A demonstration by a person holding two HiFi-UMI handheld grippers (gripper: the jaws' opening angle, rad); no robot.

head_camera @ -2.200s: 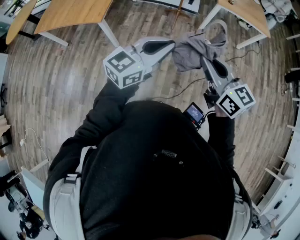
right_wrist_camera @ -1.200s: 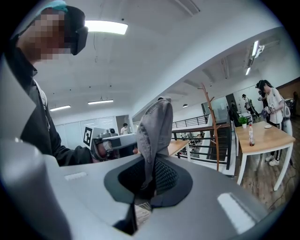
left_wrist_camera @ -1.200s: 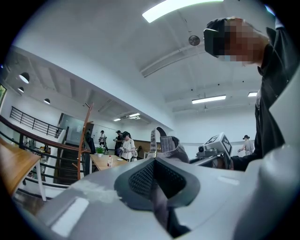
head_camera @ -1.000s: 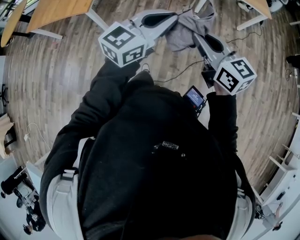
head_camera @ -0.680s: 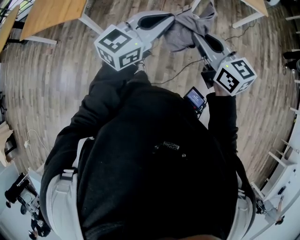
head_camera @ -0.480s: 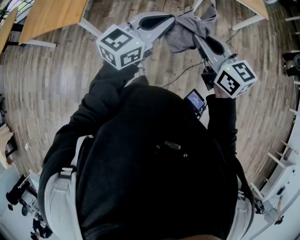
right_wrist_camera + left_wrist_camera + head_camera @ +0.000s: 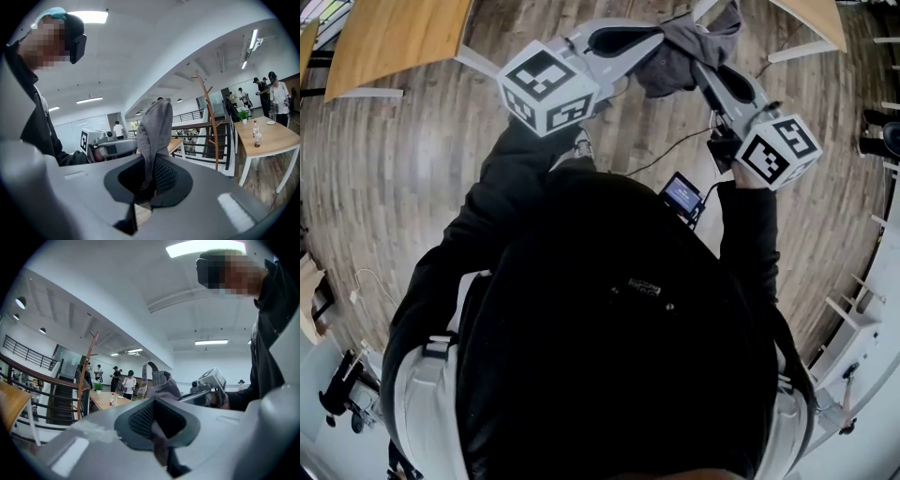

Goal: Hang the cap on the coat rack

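**Cap carried in two claws, coat rack well ahead**

The wooden floor (image 7: 384, 206) fills most of the head view. The person (image 7: 609, 328), in a black top, stands on it with both arms reaching forward at about the same height.

The coat rack (image 7: 212, 123) (a slim wooden pole with angled pegs near its top) stands by a railing, well apart from both claws. A tabletop (image 7: 272, 133) carrying a couple of bottles sits just beside it.

The left claw (image 7: 649, 39) is pressed together on one edge of the grey cap (image 7: 689, 37), and its own view shows a fold of the fabric pinched between its pads. The right claw (image 7: 701, 67) pinches the opposite edge, with the cloth rising out of its closed pads.

So the cap hangs in the air between the two claws, clear of the floor and not yet on any peg. Gripping it from two sides probably keeps the soft fabric spread, so its opening or back strap can be dropped over a peg instead of bunching up.

The left forearm comes in from the left and the right from the right. The claw tips converge at the cap, and the marker cubes sit back toward the person's chest. The left claw looks about level, and the right one tips slightly downward.
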